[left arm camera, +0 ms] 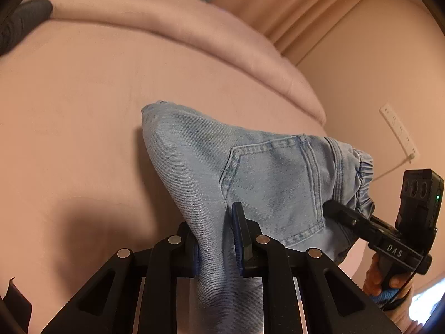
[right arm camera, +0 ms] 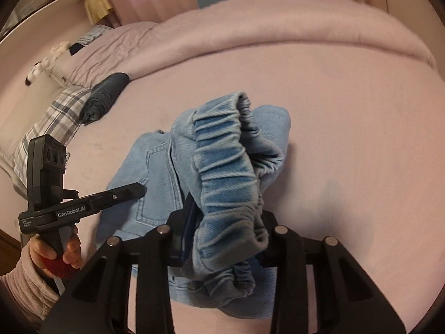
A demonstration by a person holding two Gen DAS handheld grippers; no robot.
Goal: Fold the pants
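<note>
Plenty of open bed sheet (right arm camera: 347,117) ahead of and to the right of my right gripper (right arm camera: 222,222), so I could swing that way freely. Off to its left it's tighter: my left gripper (right arm camera: 133,192) sits close, and farther out a rolled dark garment (right arm camera: 107,94) and plaid pillow (right arm camera: 55,117). A bunched duvet (left arm camera: 167,25) blocks the far edge.

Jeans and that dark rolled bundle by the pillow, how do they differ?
The jeans are light blue; the rolled bundle is dark navy. The jeans are pinched by the left gripper and right gripper; the bundle lies untouched. The jeans hang loose, the bundle is rolled tight. Both are over the pink bed.
</note>
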